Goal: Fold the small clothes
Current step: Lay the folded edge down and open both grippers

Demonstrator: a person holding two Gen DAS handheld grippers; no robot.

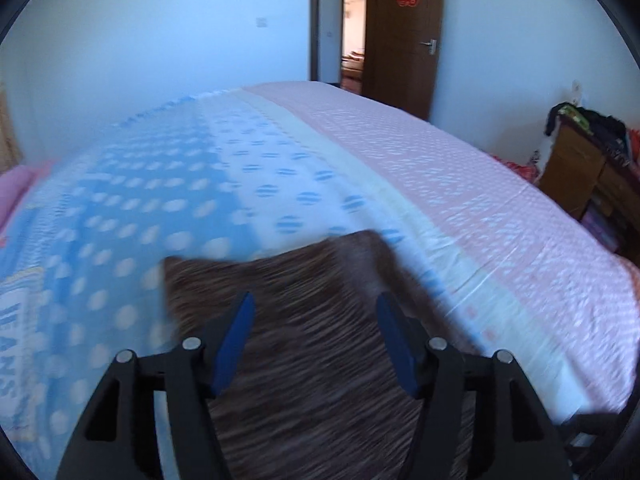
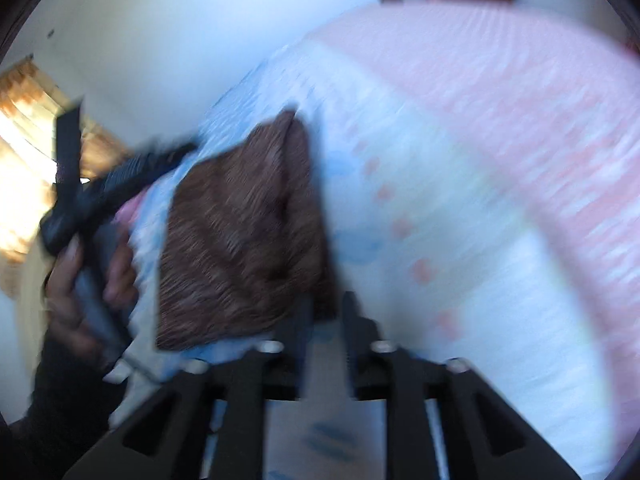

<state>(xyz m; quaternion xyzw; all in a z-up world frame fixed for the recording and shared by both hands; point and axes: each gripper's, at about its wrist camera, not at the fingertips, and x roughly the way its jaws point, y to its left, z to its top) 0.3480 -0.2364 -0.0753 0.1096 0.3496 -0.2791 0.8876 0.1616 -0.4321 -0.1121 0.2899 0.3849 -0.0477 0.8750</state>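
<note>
The bed [image 1: 400,168] spreads ahead of both grippers; the brown cloth [image 1: 304,320] lies folded on it, beneath the wide-open left gripper [image 1: 316,308]. The right gripper [image 2: 326,300] is narrow, at the cloth's near edge; whether it pinches is unclear. A fold seems finished; next comes smoothing or another fold.
</note>
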